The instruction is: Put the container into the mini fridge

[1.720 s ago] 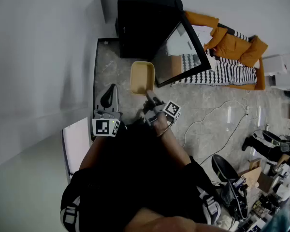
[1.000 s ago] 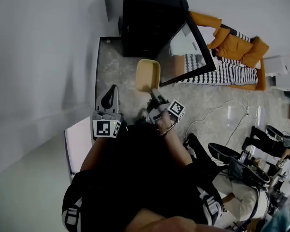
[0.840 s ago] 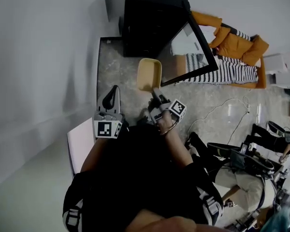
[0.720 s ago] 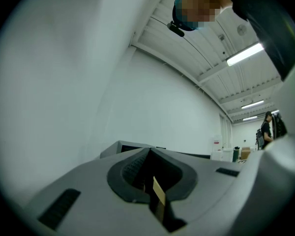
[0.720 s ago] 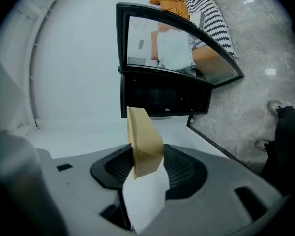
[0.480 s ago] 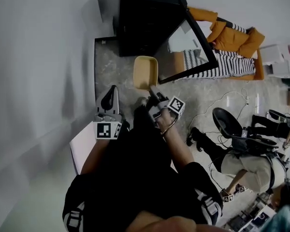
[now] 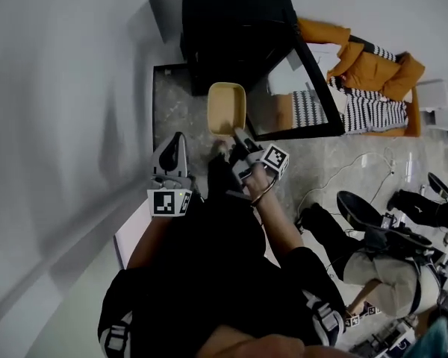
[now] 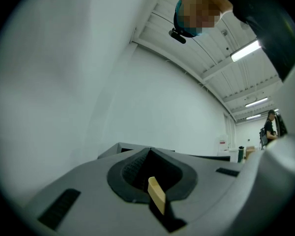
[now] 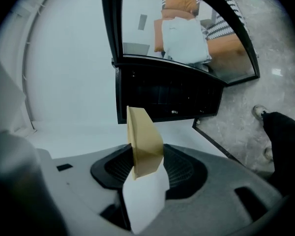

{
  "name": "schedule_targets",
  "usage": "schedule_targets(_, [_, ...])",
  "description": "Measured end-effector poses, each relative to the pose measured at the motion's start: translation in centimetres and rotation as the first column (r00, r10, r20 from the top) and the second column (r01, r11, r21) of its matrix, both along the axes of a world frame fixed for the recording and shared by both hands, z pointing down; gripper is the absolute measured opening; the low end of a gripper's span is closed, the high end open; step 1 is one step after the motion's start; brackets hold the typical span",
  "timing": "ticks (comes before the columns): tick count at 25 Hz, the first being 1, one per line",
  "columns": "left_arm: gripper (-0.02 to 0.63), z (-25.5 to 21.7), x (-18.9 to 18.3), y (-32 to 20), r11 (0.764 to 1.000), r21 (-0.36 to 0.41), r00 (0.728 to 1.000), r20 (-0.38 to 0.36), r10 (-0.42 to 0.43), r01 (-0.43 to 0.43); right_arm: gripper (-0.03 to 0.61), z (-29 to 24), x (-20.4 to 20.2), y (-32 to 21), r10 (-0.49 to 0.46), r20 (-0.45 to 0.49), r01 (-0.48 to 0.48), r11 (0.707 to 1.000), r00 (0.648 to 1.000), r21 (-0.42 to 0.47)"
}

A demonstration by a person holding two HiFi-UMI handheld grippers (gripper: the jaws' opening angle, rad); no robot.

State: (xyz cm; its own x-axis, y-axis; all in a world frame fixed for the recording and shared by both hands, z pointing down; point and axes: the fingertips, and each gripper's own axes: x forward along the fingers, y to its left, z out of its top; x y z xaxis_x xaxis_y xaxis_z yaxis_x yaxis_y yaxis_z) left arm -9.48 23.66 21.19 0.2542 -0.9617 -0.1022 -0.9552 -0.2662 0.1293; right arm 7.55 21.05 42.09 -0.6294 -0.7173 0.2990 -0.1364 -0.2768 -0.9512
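Note:
A tan open container (image 7: 225, 107) hangs just in front of the black mini fridge (image 7: 231, 21), whose glass door (image 7: 302, 88) stands swung open to the right. My right gripper (image 7: 236, 135) is shut on the container's near rim. In the right gripper view the container (image 9: 142, 141) shows edge-on between the pads, with the fridge's dark inside (image 9: 167, 95) straight ahead. My left gripper (image 7: 176, 140) is left of the container and apart from it, jaws together and holding nothing. The left gripper view shows only its closed jaws (image 8: 150, 154) against a white wall.
An orange jacket and striped cloth (image 7: 358, 73) lie right of the fridge door. A person on an office chair (image 7: 373, 252) sits at the lower right, and a cable (image 7: 358, 162) runs over the stone floor. A white wall rises at the left, with a white panel (image 7: 134, 226) beside me.
Both grippers have moved forward toward the fridge, the right one carrying the container closer to the opening. The seated person at the right has shifted.

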Motion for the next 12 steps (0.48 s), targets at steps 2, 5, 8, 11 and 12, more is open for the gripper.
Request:
schedule_targets(2, [0.005,0.3,0.8,-2.3,1.0,-0.003,1.0,0.006,-0.002,0.002,0.178,0.2,0.6,-2.3,-0.011,-0.006,0.011,1.0,1.0,-0.003])
schedule_targets(5, [0.005,1.0,2.1,-5.5,1.0,-0.018,1.0,0.022,-0.007,0.008,0.178,0.9,1.3,-5.4,-0.026,-0.016,0.026,1.0,1.0,-0.006])
schedule_targets(8, [0.005,1.8,3.6,-8.0,0.999,-0.041,0.999,0.041,-0.008,0.009,0.178,2.0,2.1,-7.9,-0.039,-0.017,0.039,0.999,0.999,0.005])
schedule_targets(11, [0.005,2.3,4.8,-10.5,0.999,-0.049,0.999,0.05,-0.007,0.01,0.178,3.3,2.5,-9.7,-0.044,-0.022,0.043,0.998,0.999,-0.039])
schedule_targets(12, [0.005,2.3,5.0,-11.3,0.999,-0.047,0.999,0.054,-0.007,0.01,0.178,3.8,2.5,-10.3,-0.046,-0.02,0.045,0.998,0.999,-0.045])
